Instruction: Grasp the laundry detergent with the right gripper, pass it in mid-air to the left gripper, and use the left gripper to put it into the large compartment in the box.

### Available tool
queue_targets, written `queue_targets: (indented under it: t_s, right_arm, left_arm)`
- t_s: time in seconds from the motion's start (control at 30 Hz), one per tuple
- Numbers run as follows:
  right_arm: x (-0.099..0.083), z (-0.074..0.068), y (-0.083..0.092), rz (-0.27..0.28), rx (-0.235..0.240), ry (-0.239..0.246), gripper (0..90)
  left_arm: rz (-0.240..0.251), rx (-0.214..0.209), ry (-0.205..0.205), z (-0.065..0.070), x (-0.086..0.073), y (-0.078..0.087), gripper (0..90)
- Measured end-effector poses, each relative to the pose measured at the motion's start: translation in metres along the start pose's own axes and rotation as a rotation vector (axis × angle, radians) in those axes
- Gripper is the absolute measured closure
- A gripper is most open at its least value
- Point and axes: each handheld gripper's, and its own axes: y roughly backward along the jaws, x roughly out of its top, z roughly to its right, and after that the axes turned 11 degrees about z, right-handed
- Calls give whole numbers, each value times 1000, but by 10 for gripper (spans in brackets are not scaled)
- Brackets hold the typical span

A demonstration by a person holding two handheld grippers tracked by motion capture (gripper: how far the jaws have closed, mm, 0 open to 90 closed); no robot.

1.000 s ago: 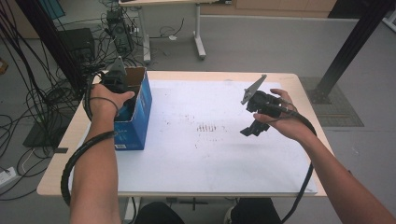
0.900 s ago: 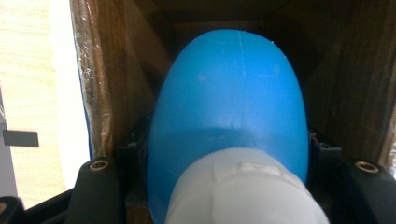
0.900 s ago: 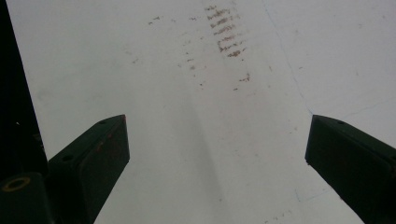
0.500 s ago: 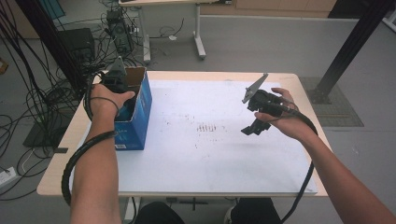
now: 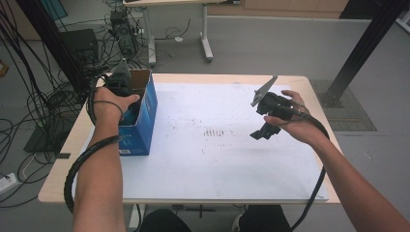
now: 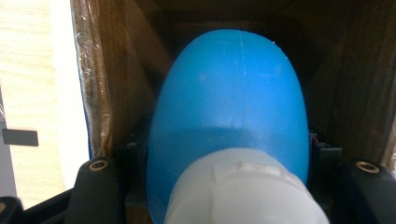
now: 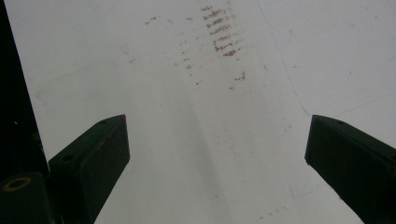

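A blue bottle (image 6: 233,93) with a white cap (image 6: 243,191) lies between the jaws of my left gripper (image 6: 229,154), which is shut on its sides. The bottle points down into an open blue cardboard box (image 5: 145,116) at the table's left edge, with brown inner walls around it. In the high view the left hand holds that gripper over the box's open top. My right gripper (image 5: 263,131) hovers over the right half of the table. It is open (image 7: 215,149), and between its pads there is nothing but the white sheet (image 7: 196,70).
A white sheet (image 5: 217,159) with faint brown smudges (image 5: 217,131) covers most of the wooden table (image 5: 58,188). Cables trail from both grippers. On the floor beyond the table's left side lie tangled cables and equipment (image 5: 87,43); another table's legs (image 5: 205,38) stand behind.
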Motion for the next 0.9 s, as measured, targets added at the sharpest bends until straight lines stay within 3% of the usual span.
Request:
queue_targets:
  t_s: [0.9]
  right_arm:
    - [0, 0, 1, -1, -4, 3, 63]
  left_arm:
    - [6, -1, 0, 0, -1, 0, 362]
